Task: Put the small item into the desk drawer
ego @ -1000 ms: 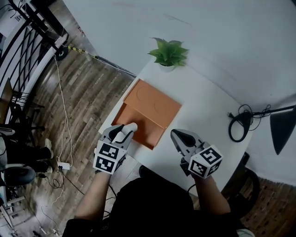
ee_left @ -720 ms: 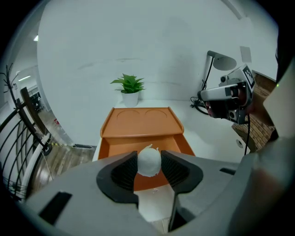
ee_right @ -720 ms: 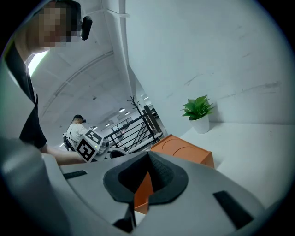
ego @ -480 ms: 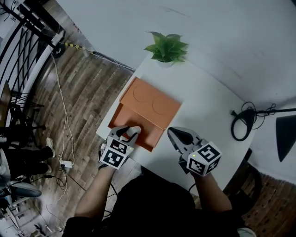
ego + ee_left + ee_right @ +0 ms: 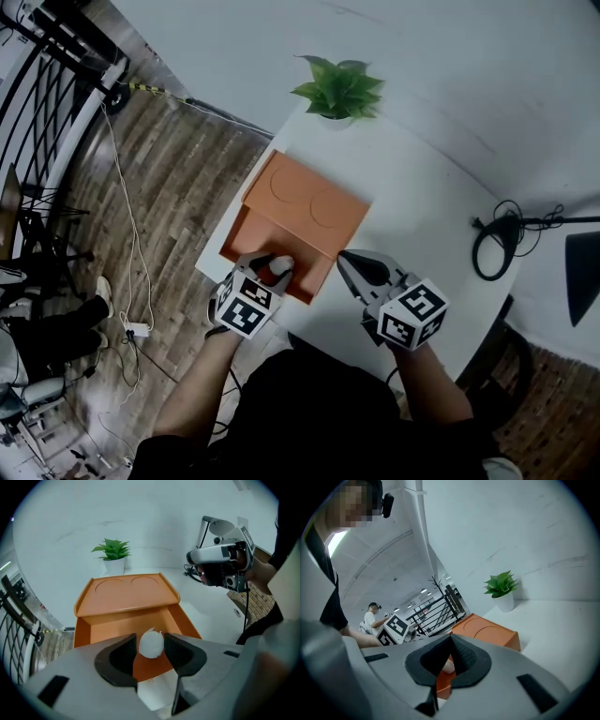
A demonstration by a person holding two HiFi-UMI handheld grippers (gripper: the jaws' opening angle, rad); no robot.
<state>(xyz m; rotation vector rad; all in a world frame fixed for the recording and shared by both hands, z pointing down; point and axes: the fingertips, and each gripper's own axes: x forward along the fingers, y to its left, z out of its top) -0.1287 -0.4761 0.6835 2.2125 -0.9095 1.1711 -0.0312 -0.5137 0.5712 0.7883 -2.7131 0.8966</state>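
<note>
Hovering over the near end of the open orange drawer [image 5: 119, 626], the left tool [image 5: 270, 272] is pinching the small white item [image 5: 151, 644]; lowering it deeper inside before letting go is looking safest. The right tool [image 5: 451, 644] is waiting nearby, jaws together, empty.

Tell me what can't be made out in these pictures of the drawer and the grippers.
Drawer floor, near part: in the left gripper view, covered by the body of the left gripper.
White ball: in the head view, too small to tell what it is.
Lamp: in the head view, cut off by the right edge.
</note>
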